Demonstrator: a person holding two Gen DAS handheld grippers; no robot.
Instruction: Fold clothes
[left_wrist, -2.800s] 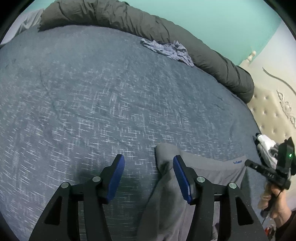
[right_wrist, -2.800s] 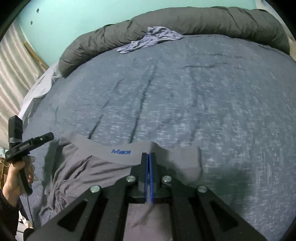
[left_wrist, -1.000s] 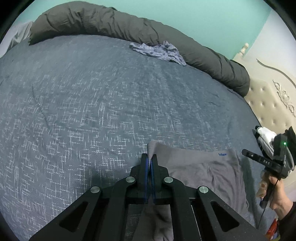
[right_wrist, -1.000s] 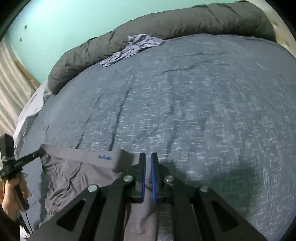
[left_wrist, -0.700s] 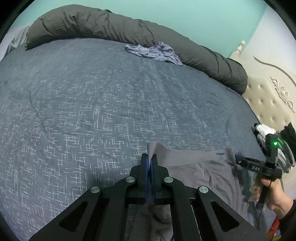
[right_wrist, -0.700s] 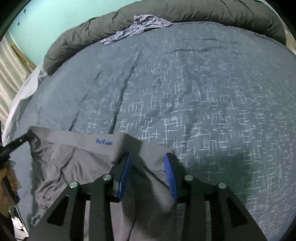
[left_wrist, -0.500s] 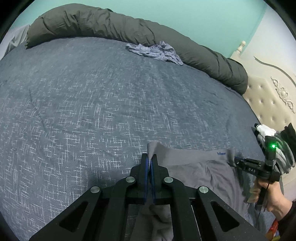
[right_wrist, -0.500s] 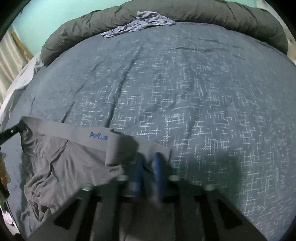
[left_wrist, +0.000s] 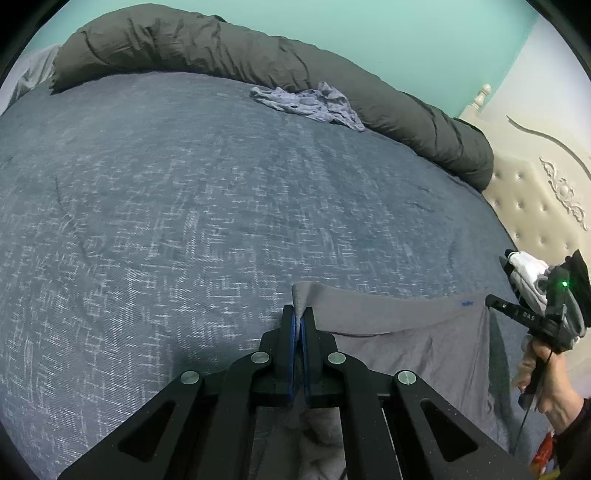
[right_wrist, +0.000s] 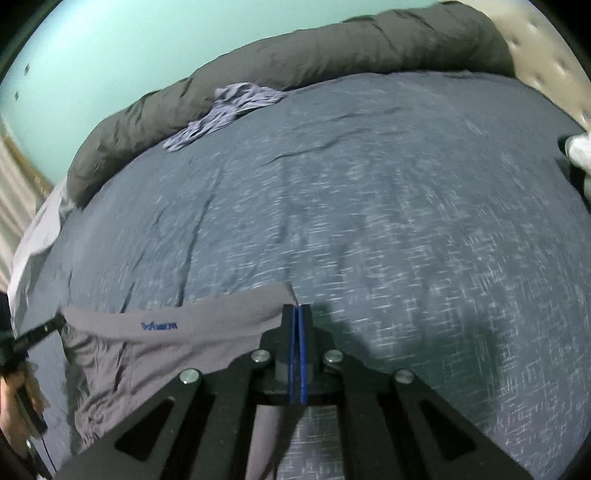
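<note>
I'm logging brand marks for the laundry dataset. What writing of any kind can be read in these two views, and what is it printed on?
"DAS": white letters on the black bar of the right gripper, seen in the left wrist view; small, so the reading is uncertain.
Blue brand print on the waistband of the grey underwear: mirrored in the right wrist view and too blurred to read.
The same blue print in the left wrist view: too small to read.
Nothing else bears text.
</note>
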